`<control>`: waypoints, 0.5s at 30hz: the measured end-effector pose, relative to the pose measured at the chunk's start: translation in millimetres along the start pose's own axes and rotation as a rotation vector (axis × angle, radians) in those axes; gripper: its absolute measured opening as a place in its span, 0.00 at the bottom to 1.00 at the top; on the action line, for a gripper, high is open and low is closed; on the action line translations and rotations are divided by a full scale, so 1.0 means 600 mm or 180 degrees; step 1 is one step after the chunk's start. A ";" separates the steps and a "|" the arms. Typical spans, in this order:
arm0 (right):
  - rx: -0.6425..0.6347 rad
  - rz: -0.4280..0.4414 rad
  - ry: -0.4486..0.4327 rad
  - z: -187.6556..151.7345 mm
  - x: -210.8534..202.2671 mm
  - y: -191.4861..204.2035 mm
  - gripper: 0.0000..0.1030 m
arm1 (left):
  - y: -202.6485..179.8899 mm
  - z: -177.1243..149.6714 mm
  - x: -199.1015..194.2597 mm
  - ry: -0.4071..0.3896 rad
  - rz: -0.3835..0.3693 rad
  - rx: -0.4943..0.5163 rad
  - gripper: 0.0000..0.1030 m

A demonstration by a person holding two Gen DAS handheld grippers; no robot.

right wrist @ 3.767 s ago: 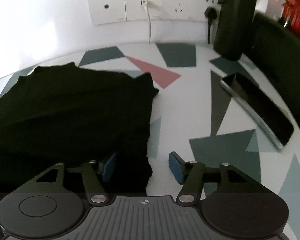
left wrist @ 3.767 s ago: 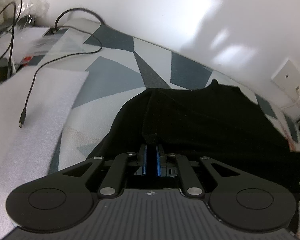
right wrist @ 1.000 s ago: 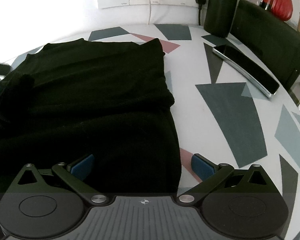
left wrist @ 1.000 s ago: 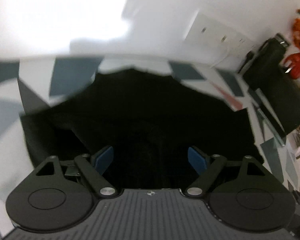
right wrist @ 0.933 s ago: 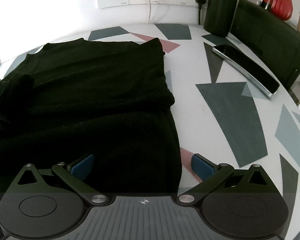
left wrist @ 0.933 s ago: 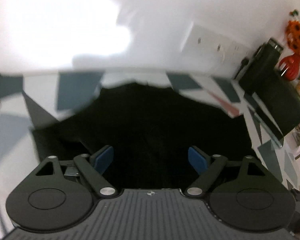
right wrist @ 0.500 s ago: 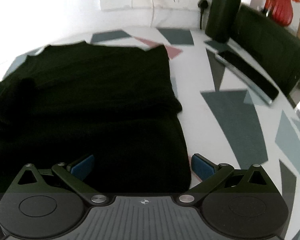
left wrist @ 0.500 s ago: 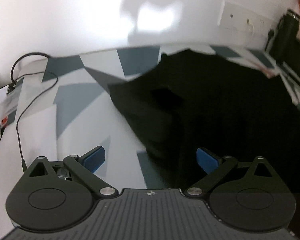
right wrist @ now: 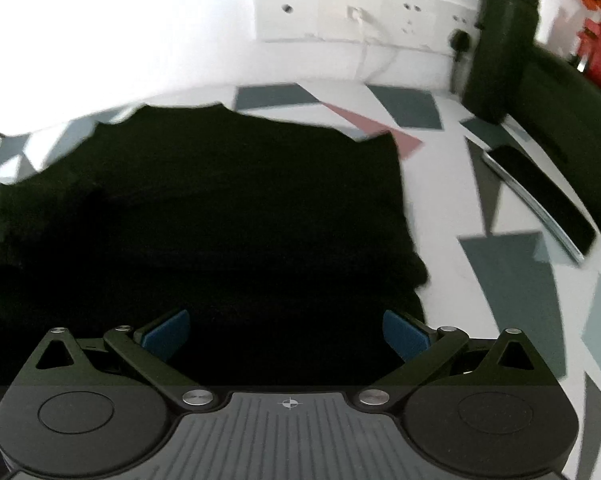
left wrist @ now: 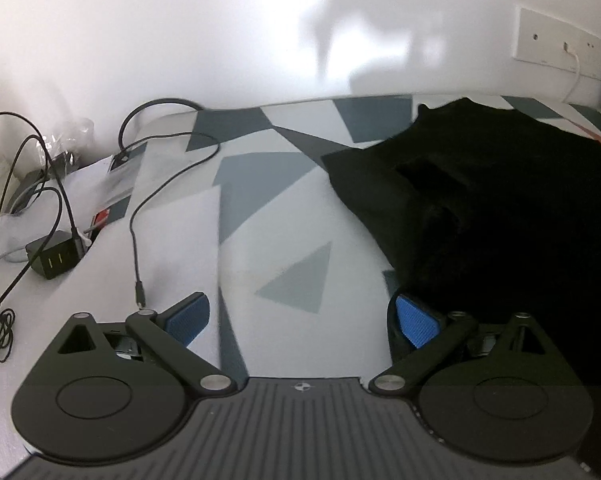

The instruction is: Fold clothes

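A black garment [left wrist: 500, 208] lies spread on the table, its left part folded over onto the body. In the left wrist view it fills the right side. My left gripper [left wrist: 302, 314] is open over bare table just left of the garment's edge, its right pad close to the cloth, nothing held. In the right wrist view the black garment [right wrist: 220, 208] covers the centre and left. My right gripper [right wrist: 286, 332] hangs open above the garment's near part, with nothing between its blue pads.
The table [left wrist: 284, 216] has a grey, white and pink triangle pattern. Cables [left wrist: 136, 216] and a black charger [left wrist: 54, 258] lie at the left. A phone [right wrist: 540, 200], a dark bottle [right wrist: 500, 44] and a black box [right wrist: 572, 136] stand at the right. Wall sockets [right wrist: 360, 12] are behind.
My left gripper, shut on the cloth 3.8 s ago, has let go, swung left off the garment and now sits over bare table. My right gripper has shifted left over the garment.
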State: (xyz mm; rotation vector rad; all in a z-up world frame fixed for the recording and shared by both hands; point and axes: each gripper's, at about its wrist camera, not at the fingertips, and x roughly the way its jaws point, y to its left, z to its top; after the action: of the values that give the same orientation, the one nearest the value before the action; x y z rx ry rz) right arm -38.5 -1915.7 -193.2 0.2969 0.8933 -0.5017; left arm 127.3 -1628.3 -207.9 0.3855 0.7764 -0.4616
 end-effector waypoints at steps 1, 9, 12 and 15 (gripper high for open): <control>-0.0009 0.0045 -0.0034 0.007 0.000 0.005 0.97 | -0.011 0.003 0.002 0.0000 0.0007 0.0084 0.98; -0.0252 0.0570 -0.0320 0.066 0.007 0.071 0.80 | -0.027 0.023 0.025 -0.0042 -0.0066 0.0174 1.00; -0.0336 0.0721 -0.0385 0.084 0.015 0.104 0.80 | -0.005 0.023 0.033 0.0070 -0.0260 -0.0078 1.00; -0.0405 0.0828 -0.0417 0.095 0.029 0.131 0.77 | 0.014 0.020 0.043 0.0163 -0.0439 -0.0306 1.00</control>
State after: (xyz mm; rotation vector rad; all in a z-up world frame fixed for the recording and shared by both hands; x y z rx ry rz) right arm 50.4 -1880.0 -169.8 0.2565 0.7424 -0.2198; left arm 154.8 -1633.8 -217.8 0.2561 0.8752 -0.5428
